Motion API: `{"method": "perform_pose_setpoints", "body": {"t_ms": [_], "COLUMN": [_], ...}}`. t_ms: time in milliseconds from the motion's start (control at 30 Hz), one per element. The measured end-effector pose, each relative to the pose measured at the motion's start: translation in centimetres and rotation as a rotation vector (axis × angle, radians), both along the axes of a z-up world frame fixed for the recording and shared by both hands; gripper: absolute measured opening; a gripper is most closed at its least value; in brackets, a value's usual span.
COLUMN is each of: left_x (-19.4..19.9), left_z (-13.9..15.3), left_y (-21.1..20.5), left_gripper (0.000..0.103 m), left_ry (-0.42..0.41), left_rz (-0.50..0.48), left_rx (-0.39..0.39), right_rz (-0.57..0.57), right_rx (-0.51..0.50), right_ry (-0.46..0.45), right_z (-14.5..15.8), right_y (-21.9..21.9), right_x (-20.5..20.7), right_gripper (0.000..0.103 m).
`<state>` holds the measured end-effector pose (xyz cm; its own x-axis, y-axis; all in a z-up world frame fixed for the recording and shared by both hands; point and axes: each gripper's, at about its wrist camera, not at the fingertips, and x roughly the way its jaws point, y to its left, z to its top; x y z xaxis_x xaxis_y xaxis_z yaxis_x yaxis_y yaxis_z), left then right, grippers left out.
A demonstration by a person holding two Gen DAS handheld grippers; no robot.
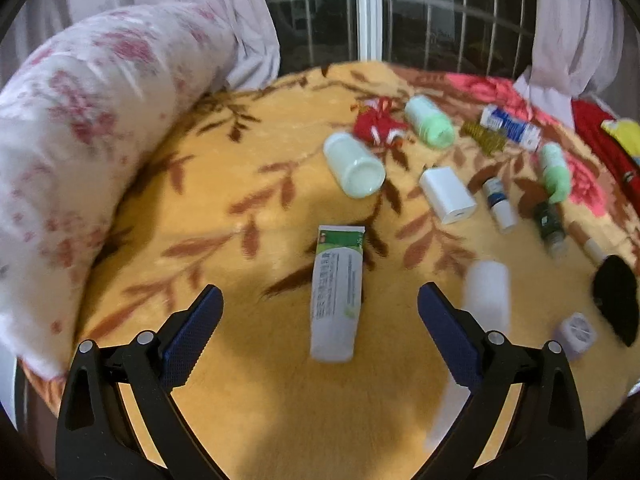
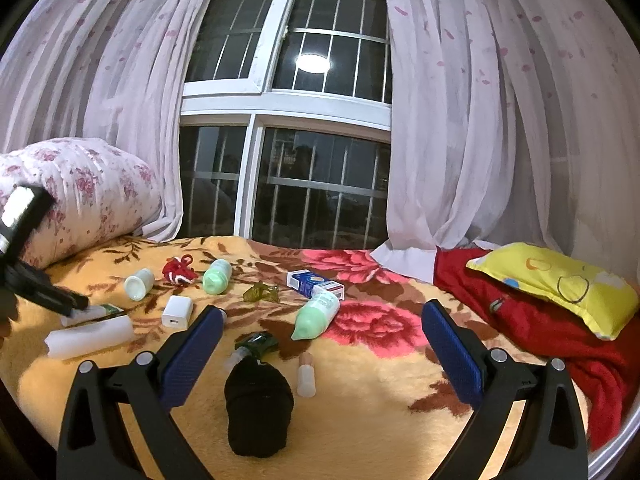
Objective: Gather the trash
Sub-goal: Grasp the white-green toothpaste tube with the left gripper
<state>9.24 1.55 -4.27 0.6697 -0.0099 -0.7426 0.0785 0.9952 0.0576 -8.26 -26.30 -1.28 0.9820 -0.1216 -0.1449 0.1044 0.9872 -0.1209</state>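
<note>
This is a bedroom in a home. A bed (image 2: pixel 360 380) has a soft flower blanket (image 2: pixel 352 320), a rolled quilt (image 2: pixel 92 196) far left, a yellow pillow (image 2: pixel 560 284) right, and pink curtains (image 2: pixel 460 120) beside a dark window (image 2: pixel 312 184)

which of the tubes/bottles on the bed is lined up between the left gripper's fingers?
The green-and-white tube, lying lengthwise between the open left gripper fingers. The pale green bottles lie farther off toward the window.
</note>
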Motion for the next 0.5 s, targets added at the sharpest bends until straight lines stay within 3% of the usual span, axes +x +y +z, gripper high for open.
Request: {"method": "perform_pose_setpoints", "body": {"t_ms": [67,100,133,200,500], "left_x": [1.2,1.8,2.4,3.2,0.4], "left_z": [-1.1,-1.7,-2.3,-2.8,-1.9], "left_y": [0.0,0.0,0.4,1.4,1.3], "left_gripper": [0.09,0.076,0.069,0.03,0.03], "left_ry": [0.039,0.056,0.076,0.097,0.016], "left_rz": [-0.006,-0.009,-0.027,-0.017,-0.045], "left_rx": [-0.01,-0.02,-0.071,-0.145,-0.094], "right_rz": [0.0,0.0,0.0,0.002,0.016], "right_rx": [0.014,0.017,0.019,0.02,0.032], "right_ry": [-0.002,-0.003,-0.003,0.0,0.041], "right_z": [0.0,0.0,0.0,0.0,-0.5], "right_y": [-0.1,-0.3,-0.4,-0.4,-0.6], "right_x": [0.0,0.0,0.0,0.0,0.5], "right_gripper": [0.098,0.098,0.098,0.098,0.098]}}
